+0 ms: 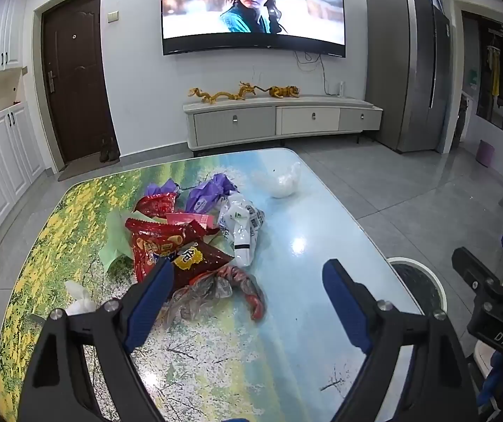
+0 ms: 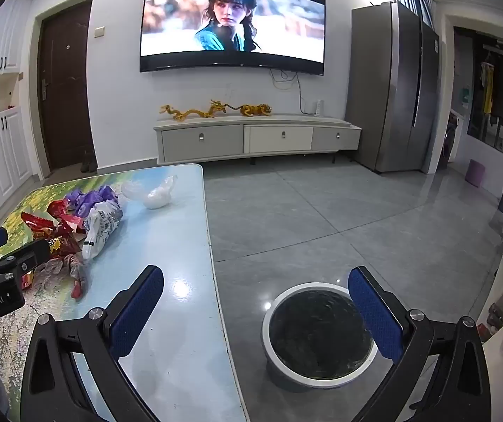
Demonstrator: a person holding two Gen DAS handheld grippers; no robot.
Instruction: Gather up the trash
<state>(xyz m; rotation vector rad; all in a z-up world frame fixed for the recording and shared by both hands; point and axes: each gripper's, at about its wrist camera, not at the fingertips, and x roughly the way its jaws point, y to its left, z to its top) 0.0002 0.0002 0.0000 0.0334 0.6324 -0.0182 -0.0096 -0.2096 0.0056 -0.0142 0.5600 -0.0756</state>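
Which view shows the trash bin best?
The right wrist view: the trash bin sits on the floor beside the table, its whole rim and dark liner visible. The left wrist view shows only part of it, cut off by the table edge.

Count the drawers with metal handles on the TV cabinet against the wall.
3, side by side under the television: the left grey drawer, the middle white drawer and the right grey drawer. None seems hidden.
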